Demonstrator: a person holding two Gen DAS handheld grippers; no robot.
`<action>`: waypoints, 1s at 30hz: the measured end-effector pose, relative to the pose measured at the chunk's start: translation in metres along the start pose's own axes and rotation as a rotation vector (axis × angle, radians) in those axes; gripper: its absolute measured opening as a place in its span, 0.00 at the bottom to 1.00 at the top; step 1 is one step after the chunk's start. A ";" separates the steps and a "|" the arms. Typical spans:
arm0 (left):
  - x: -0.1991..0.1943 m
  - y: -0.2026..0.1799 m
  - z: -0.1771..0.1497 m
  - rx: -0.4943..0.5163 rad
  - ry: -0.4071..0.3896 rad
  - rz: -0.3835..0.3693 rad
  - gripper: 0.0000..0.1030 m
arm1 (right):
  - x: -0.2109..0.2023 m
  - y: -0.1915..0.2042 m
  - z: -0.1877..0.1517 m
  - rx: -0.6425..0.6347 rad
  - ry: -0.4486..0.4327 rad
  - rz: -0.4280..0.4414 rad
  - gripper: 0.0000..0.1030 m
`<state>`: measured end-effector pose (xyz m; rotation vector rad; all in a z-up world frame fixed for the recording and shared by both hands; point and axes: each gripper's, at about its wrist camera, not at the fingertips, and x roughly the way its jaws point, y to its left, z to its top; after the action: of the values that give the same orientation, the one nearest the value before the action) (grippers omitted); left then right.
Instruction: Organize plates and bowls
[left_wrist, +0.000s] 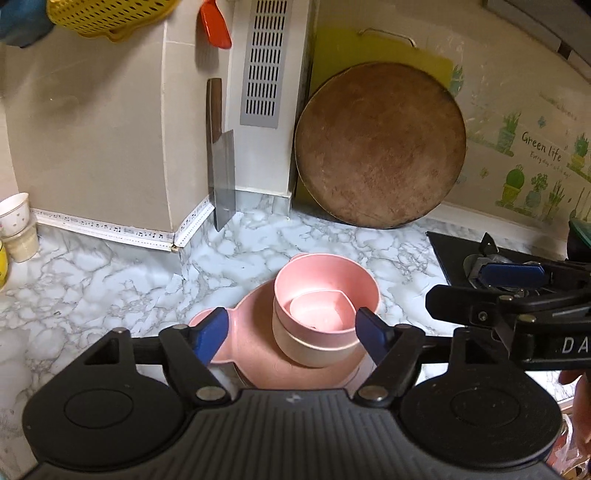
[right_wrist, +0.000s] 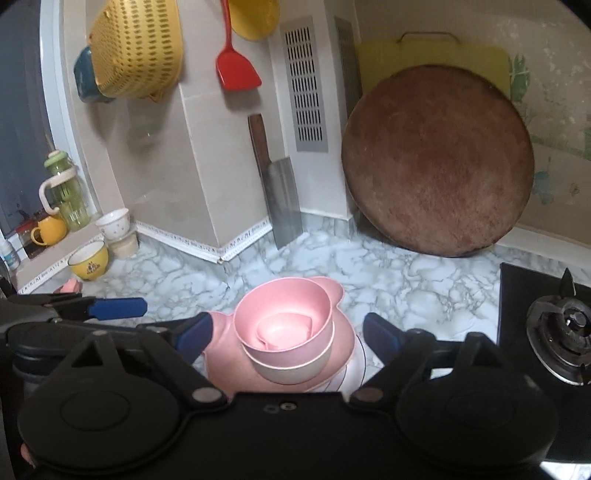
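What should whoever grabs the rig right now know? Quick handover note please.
Left tool: open, empty, fingers either side of the pink stack.
Right tool: open, empty, also straddling the stack.
Stack: pink bowl with a smaller pink piece inside, nested in a beige bowl, all on the pink plate on the marble counter.
Done: pink dishes look gathered into one pile.
Left: a yellow bowl and white cups sit apart at the counter's far left; unclear if they belong to the job.
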<state>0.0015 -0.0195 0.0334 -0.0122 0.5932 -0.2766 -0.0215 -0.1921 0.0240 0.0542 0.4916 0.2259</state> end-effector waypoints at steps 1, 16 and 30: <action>-0.004 -0.001 -0.002 -0.003 -0.005 -0.011 0.74 | -0.004 0.000 -0.003 0.006 -0.010 0.004 0.96; -0.028 -0.008 -0.017 -0.037 -0.067 0.005 1.00 | -0.031 -0.006 -0.035 0.056 -0.069 -0.065 1.00; -0.018 -0.007 -0.024 -0.117 -0.010 0.059 1.00 | -0.030 -0.017 -0.042 0.101 -0.042 -0.076 1.00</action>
<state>-0.0278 -0.0198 0.0242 -0.1091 0.5980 -0.1840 -0.0634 -0.2158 -0.0013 0.1381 0.4620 0.1256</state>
